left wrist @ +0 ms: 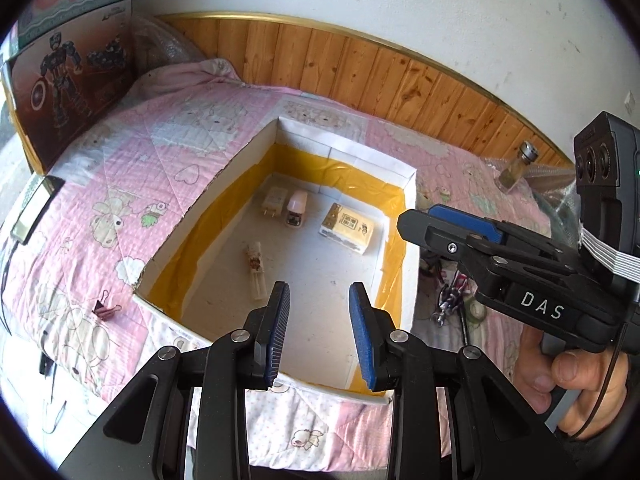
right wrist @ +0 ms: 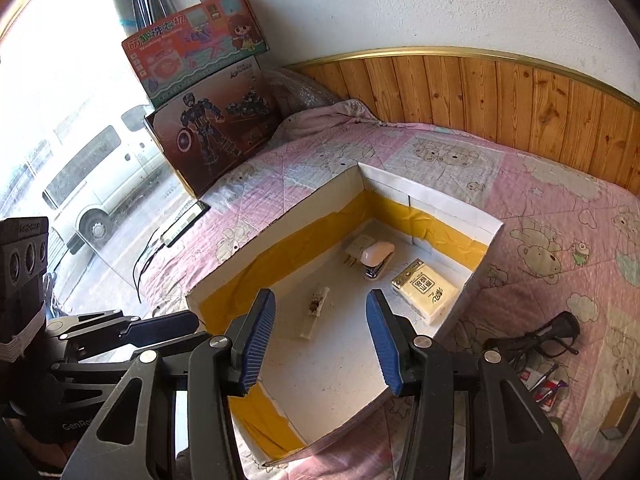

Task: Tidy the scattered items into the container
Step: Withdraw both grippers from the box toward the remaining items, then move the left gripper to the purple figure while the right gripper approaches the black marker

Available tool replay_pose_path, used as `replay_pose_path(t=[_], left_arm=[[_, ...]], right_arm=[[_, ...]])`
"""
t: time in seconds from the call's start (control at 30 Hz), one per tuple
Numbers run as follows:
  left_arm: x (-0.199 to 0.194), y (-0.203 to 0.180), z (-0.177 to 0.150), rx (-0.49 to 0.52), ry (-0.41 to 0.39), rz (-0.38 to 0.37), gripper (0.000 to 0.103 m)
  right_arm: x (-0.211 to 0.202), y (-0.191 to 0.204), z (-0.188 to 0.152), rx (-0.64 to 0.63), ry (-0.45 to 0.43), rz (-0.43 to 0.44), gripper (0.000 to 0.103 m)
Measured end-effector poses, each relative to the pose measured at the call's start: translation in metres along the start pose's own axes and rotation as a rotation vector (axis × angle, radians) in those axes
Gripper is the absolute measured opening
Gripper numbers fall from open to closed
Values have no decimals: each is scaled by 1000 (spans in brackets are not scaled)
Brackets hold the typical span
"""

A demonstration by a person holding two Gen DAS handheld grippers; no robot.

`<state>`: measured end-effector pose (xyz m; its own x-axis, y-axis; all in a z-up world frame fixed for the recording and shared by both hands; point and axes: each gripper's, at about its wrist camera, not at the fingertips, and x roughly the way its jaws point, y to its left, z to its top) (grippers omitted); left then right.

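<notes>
Both your left gripper (left wrist: 320, 332) and right gripper (right wrist: 318, 342) hover part-open and empty over the box (right wrist: 460, 216), the glasses (right wrist: 536, 340) nearest your right, lying crosswise

Quilted bed (left wrist: 208, 128): box (left wrist: 352, 148), binder clip (left wrist: 105, 307), glasses (right wrist: 548, 340).

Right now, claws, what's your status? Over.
Left claw and right claw open, empty. White cardboard box holds four items. Black glasses and pink binder clip still outside.
</notes>
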<state>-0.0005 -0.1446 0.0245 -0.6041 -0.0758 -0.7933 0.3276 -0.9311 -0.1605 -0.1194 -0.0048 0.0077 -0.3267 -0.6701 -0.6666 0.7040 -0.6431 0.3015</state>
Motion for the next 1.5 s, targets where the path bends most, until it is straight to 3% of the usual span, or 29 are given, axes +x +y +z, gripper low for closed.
replay_pose_path(t=[0.37,0.67,0.87,1.13,1.33,1.5], left_arm=[[-16,-25,-27,48,-36,-43,34],[-22,-56,-48,147,-60,-94,34],[-7,-87,-59,200,-9,-145,35],[32,-126,-71,240,116,-224,47],[69,-152,-77,277,192,-237,47],[103,-165,-68,259,234,-248,47]], right_arm=[[-38,-1,-36,45,-106,46,49],[-63,-14,-75,108,-161,23,49],[-74,-37,-113,189,-155,-17,49],[-95,-102,-161,364,-163,-131,49],[-89,-148,-192,492,-112,-196,49],[-78,-168,-200,515,-77,-208,42]])
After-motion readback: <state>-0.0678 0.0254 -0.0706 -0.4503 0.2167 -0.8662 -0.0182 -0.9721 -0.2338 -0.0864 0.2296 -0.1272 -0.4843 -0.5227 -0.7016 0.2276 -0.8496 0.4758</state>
